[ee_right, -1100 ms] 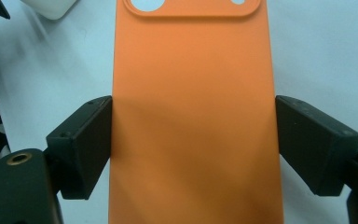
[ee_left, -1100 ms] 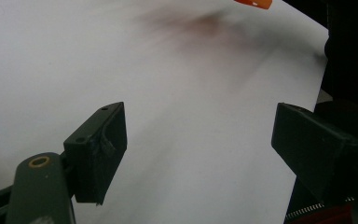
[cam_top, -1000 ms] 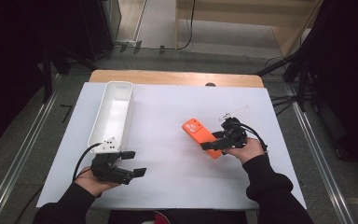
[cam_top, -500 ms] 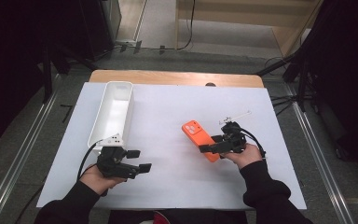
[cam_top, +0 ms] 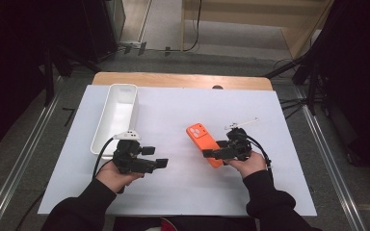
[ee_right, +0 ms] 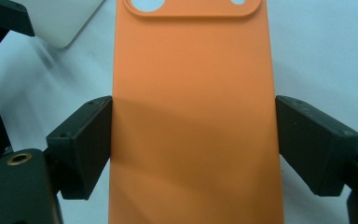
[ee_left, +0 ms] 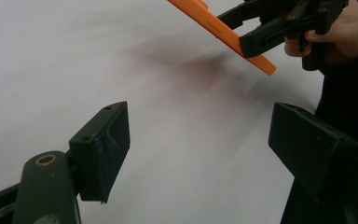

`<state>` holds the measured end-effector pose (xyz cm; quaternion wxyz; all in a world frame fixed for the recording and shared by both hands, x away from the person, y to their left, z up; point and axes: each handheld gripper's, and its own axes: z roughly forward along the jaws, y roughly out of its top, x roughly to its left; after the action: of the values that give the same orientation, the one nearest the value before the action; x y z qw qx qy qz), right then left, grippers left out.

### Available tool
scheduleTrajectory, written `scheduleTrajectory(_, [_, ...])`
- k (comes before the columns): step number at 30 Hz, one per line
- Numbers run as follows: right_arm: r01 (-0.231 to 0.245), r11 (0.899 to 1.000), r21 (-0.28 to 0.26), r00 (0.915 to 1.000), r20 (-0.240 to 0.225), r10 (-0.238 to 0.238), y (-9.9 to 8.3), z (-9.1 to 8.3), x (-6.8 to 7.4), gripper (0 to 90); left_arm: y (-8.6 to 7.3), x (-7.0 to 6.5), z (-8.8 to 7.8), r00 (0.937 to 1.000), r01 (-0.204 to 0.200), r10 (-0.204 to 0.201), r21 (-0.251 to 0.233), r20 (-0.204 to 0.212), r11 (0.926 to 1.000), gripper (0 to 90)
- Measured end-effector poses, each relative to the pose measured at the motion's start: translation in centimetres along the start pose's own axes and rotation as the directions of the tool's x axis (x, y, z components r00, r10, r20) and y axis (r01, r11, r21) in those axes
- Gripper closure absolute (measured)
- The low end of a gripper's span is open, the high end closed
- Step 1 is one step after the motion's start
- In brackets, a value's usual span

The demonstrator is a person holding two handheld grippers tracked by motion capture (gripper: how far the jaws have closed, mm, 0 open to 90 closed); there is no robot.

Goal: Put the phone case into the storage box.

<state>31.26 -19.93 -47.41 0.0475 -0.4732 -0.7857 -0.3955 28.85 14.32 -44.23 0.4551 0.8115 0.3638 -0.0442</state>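
- Orange phone case (cam_top: 204, 144) of smooth matte plastic, with round camera cut-outs at its far end, was the landmark: it sat right of the middle of the white-covered desk (cam_top: 183, 197), slanted, its near end between the jaws of the right gripper (cam_top: 215, 154).
- Right gripper, held in the person's right hand (cam_top: 247, 163), had its black jaws pressed against the two long edges of the case (ee_right: 193, 116), one pad on each side, so the case was gripped across its width.
- From the left gripper view the case (ee_left: 223, 35) stood tilted, its gripped end raised clear of the desk surface with a soft shadow on the white sheet below it.
- Left gripper (cam_top: 160, 163), in the person's left hand (cam_top: 118, 175), was well to the left of the case and apart from it; its jaws stood wide with nothing between them (ee_left: 198, 154), and pointed toward the case.
- Long white rectangular plastic bin (cam_top: 118, 115) lay farther left of the case, beyond the left gripper, running away from the person.
- Thin white stick-like piece (cam_top: 241, 124) lay just right of the case's far end; what it was I could not tell.
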Motion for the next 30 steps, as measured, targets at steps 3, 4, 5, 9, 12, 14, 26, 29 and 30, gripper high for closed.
scheduleTrajectory(3, [-0.006,1.0,-0.013,1.0,0.004,0.007,0.0,0.1,0.1,14.7,0.3,0.0,0.2,1.0,0.0,0.0,-0.002,0.001,1.0,21.2])
scheduleTrajectory(4, [-0.006,1.0,-0.013,1.0,0.004,0.007,0.0,0.1,0.1,14.7,0.4,-0.1,0.3,1.0,0.0,0.0,0.0,0.002,1.0,21.2])
scheduleTrajectory(5, [-0.013,1.0,-0.01,0.9999,0.01,0.013,0.1,0.2,0.2,14.7,0.5,-0.1,0.5,1.0,-0.004,0.004,0.004,-0.006,1.0,21.2])
scheduleTrajectory(9, [-0.018,1.0,-0.009,0.9997,0.019,0.018,0.2,0.5,0.2,14.7,1.1,-0.1,0.8,0.9999,-0.005,0.005,-0.014,-0.01,0.9999,21.2])
scheduleTrajectory(12, [-0.019,1.0,-0.01,0.9995,0.025,0.019,0.3,0.8,0.4,14.7,1.4,0.0,1.0,0.9998,0.0,0.0,-0.023,-0.018,0.9997,21.2])
scheduleTrajectory(14, [-0.024,1.0,-0.013,0.9994,0.024,0.024,0.5,0.9,0.5,14.7,1.5,0.2,1.2,0.9999,0.011,-0.011,-0.027,-0.013,0.9996,21.3])
scheduleTrajectory(26, [-0.041,0.998,-0.037,0.999,0.015,0.041,0.9,2.1,1.2,14.7,2.9,1.0,1.9,0.9983,0.042,-0.043,-0.022,-0.041,0.9989,21.3])
scheduleTrajectory(29, [-0.05,0.998,-0.043,0.9986,0.013,0.051,0.9,2.2,1.2,14.7,3.2,1.0,2.0,0.9979,0.043,-0.044,-0.019,-0.048,0.9989,21.3])
scheduleTrajectory(30, [-0.052,0.997,-0.052,0.9985,0.017,0.052,1.0,2.3,1.3,14.6,3.4,1.1,2.0,0.9977,0.048,-0.049,-0.019,-0.048,0.9987,21.3])
